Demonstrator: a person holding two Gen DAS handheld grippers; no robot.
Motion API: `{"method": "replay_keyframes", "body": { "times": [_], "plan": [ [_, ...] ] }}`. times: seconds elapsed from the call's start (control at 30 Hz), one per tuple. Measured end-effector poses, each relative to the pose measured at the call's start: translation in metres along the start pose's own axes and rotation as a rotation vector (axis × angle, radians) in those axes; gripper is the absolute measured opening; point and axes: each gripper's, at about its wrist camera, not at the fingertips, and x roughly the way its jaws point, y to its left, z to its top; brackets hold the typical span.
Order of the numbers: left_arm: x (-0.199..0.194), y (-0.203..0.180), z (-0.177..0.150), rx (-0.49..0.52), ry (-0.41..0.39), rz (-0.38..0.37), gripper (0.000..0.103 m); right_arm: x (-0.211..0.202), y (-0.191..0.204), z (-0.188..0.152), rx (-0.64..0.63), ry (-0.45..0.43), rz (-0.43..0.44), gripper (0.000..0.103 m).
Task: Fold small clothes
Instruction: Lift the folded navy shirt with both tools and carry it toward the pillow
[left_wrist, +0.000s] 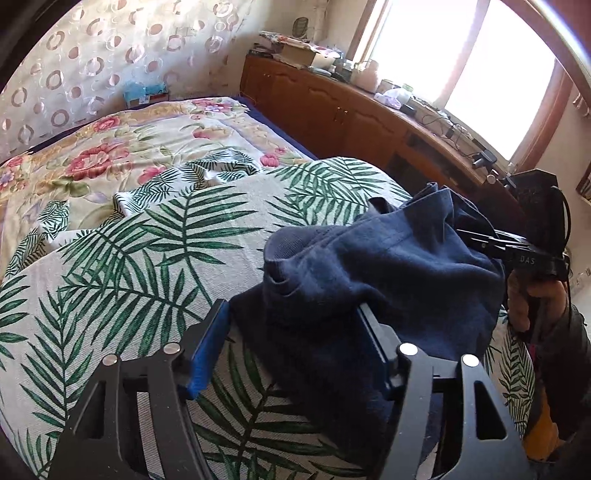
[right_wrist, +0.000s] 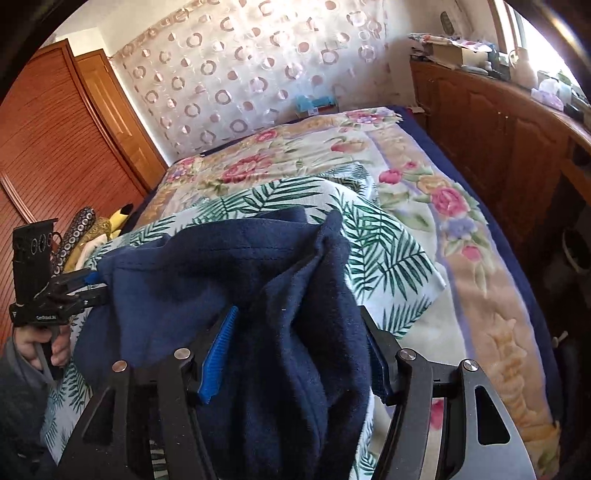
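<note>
Left tongs (left_wrist: 291, 350) nearest the lens, jaws wide apart, navy garment (left_wrist: 369, 266) draped between and over the right finger; whether they grip cloth cannot be told. In the right wrist view these same tongs, seen from afar, appear pinched on the garment's far edge. Right tongs (right_wrist: 299, 354) also spread wide, a thick bunch of the garment (right_wrist: 258, 280) hanging between the blue pads (right_wrist: 218, 354); grip unclear. From the left wrist view the right tongs (left_wrist: 476, 242) seem closed on the cloth's edge. Garment held raised and slack between both tongs, above a palm-leaf sheet (left_wrist: 129, 258) on the bed (right_wrist: 491, 295).
</note>
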Motion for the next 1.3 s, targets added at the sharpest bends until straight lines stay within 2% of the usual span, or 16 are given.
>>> {"method": "replay_keyframes", "body": {
  "times": [0.1, 0.17, 0.23, 0.3, 0.33, 0.37, 0.47, 0.57, 0.9, 1.03, 1.3],
  "plan": [
    [0.001, -0.001, 0.001, -0.002, 0.003, -0.002, 0.066, 0.003, 0.001, -0.003, -0.011, -0.005, 0.004, 0.057],
    [0.001, -0.002, 0.002, -0.002, 0.004, 0.0, 0.06, 0.006, 0.003, -0.005, -0.027, -0.004, 0.006, 0.05],
    [0.0, -0.002, 0.002, 0.002, 0.001, 0.002, 0.055, 0.007, 0.002, -0.004, -0.034, 0.004, 0.009, 0.049],
    [-0.001, -0.002, 0.003, -0.001, -0.009, 0.002, 0.046, 0.008, 0.001, -0.004, -0.036, 0.015, 0.019, 0.045],
    [-0.001, -0.001, 0.004, -0.006, -0.012, 0.001, 0.038, 0.008, 0.001, -0.003, -0.038, 0.017, 0.02, 0.041],
    [-0.003, -0.001, 0.004, -0.011, -0.015, -0.01, 0.025, 0.007, 0.002, -0.003, -0.051, 0.016, 0.015, 0.036],
    [-0.009, -0.006, 0.005, 0.002, -0.03, -0.015, 0.017, -0.002, 0.008, -0.001, -0.096, -0.03, -0.024, 0.021],
    [-0.023, -0.014, 0.006, 0.014, -0.077, -0.023, 0.015, -0.018, 0.012, -0.001, -0.114, -0.098, -0.045, 0.013],
    [-0.076, -0.021, 0.01, 0.017, -0.221, -0.071, 0.013, -0.048, 0.035, 0.0, -0.172, -0.229, -0.043, 0.01],
    [-0.1, -0.012, 0.009, -0.002, -0.272, -0.039, 0.013, -0.049, 0.054, 0.006, -0.231, -0.244, -0.024, 0.01],
    [-0.165, 0.027, -0.011, -0.049, -0.36, 0.089, 0.013, -0.02, 0.118, 0.03, -0.354, -0.249, 0.063, 0.01]
  ]
}}
